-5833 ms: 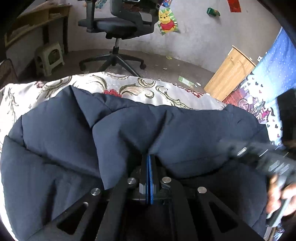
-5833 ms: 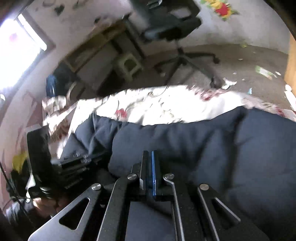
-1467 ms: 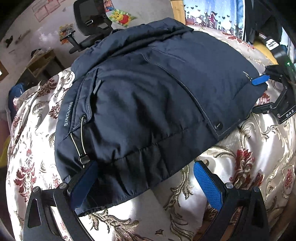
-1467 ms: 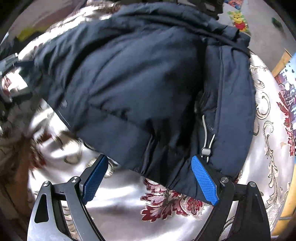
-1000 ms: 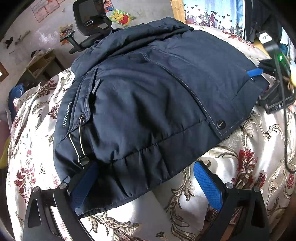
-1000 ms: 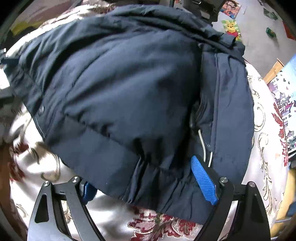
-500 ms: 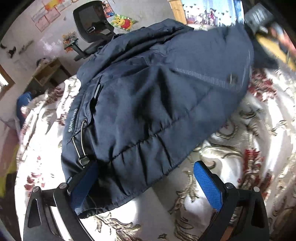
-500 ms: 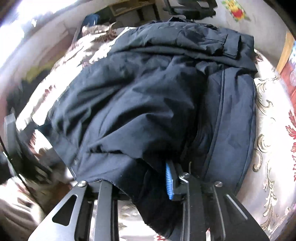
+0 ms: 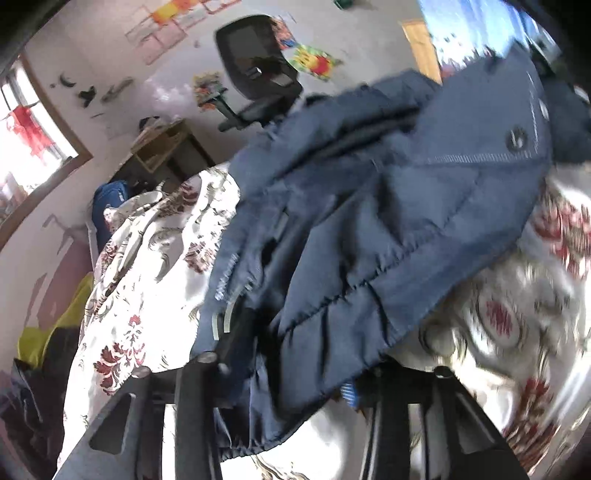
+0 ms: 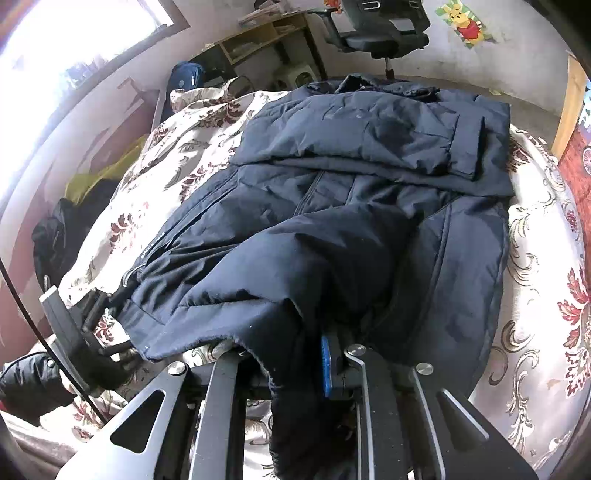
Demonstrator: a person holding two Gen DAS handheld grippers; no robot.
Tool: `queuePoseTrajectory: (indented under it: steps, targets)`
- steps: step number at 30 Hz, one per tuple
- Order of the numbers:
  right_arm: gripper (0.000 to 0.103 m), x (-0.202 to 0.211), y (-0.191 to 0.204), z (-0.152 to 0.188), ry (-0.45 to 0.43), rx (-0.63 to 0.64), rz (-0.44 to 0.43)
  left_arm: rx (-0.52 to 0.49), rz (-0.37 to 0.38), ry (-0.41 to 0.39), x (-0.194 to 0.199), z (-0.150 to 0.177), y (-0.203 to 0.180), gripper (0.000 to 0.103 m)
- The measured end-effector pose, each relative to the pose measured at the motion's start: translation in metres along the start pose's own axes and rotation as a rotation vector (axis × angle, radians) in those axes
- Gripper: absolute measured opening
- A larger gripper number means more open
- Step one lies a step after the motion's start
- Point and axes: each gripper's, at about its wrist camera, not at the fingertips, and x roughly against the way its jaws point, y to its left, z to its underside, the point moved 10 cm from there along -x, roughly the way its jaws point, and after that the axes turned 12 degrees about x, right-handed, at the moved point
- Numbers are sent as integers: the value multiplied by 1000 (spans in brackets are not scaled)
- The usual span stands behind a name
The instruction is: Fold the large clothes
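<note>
The navy jacket (image 10: pixel 354 221) is spread on a bed covered by a floral bedspread (image 10: pixel 177 155), its hem raised at 6 o'clock. The hem is clamped between the fingers of the right gripper (image 10: pixel 295 354). In the blurred left wrist view, the hem's other corner is pinched by the left gripper (image 9: pixel 295 373). An office chair (image 10: pixel 380 26) is seen at 12 o'clock.

right gripper (image 10: pixel 295 360): black slotted arms | silver screws | blue ribbed pad on fingers (image 10: pixel 326 363)

Jacket (image 10: pixel 332 206) on bedspread (image 10: pixel 177 162)
</note>
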Motion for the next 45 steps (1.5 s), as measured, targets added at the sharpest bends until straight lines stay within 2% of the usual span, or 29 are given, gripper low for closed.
queuePoseTrajectory:
  steps: [1, 4, 7, 13, 18, 23, 27, 31, 35, 39, 42, 45]
  targets:
    - [15, 2, -2, 1, -10, -1, 7, 8, 6, -7, 2, -5, 1, 24]
    - [14, 9, -5, 5, -46, 19, 50, 42, 20, -32, 8, -21, 5, 16]
    - [10, 20, -4, 13, -100, 31, 86, 87, 37, -64, 17, -36, 10, 12]
    - [7, 53, -1, 26, -233, 31, 135, 82, 51, -114, 47, -57, 9, 9]
    - [7, 93, 5, 25, -327, 38, 157, 75, 62, -137, 78, -68, 10, 8]
    - [6, 122, 9, 16, -349, 69, 171, 85, 73, -153, 102, -83, 16, 8]
    - [6, 130, 5, 5, -354, 71, 177, 109, 76, -144, 104, -92, 18, 8]
    - [6, 130, -2, -11, -362, 63, 174, 123, 68, -138, 96, -102, 19, 8]
    - [6, 124, -6, -42, -366, 95, 190, 158, 70, -120, 86, -121, 27, 8]
    - [6, 117, -12, -84, -369, 136, 207, 157, 44, -93, 63, -163, 39, 8]
    - [6, 110, -25, -124, -355, 167, 232, 143, 30, -119, 40, -204, 45, 8]
    - [6, 96, -50, -172, -321, 165, 229, 176, 24, -155, 10, -240, 50, 8]
